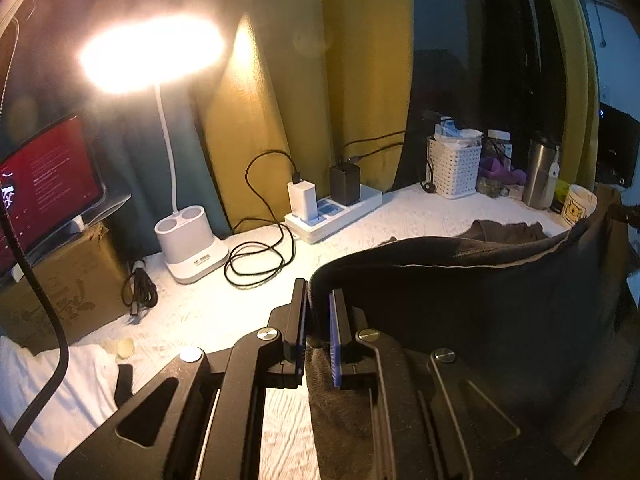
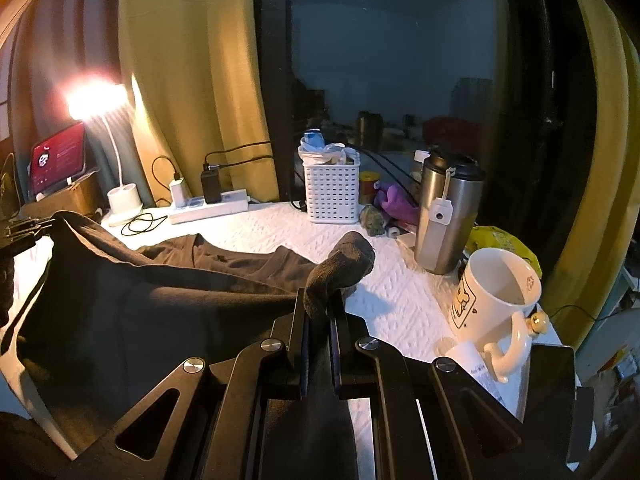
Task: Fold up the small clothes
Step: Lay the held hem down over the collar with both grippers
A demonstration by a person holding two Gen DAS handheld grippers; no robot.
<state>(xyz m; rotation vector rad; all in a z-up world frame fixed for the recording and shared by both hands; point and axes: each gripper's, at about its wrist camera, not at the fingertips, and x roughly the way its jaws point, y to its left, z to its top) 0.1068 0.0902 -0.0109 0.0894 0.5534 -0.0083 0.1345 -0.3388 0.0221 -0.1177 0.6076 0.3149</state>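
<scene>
Dark grey cloth, a small garment (image 1: 460,300), hangs stretched between our two tools above the white table cover (image 1: 240,312). We see the left gripper (image 1: 319,332) clamped on one corner at lower centre of its view, and the right gripper (image 2: 319,336) pinching another bunched corner, with the mug (image 2: 494,300) at right.
</scene>
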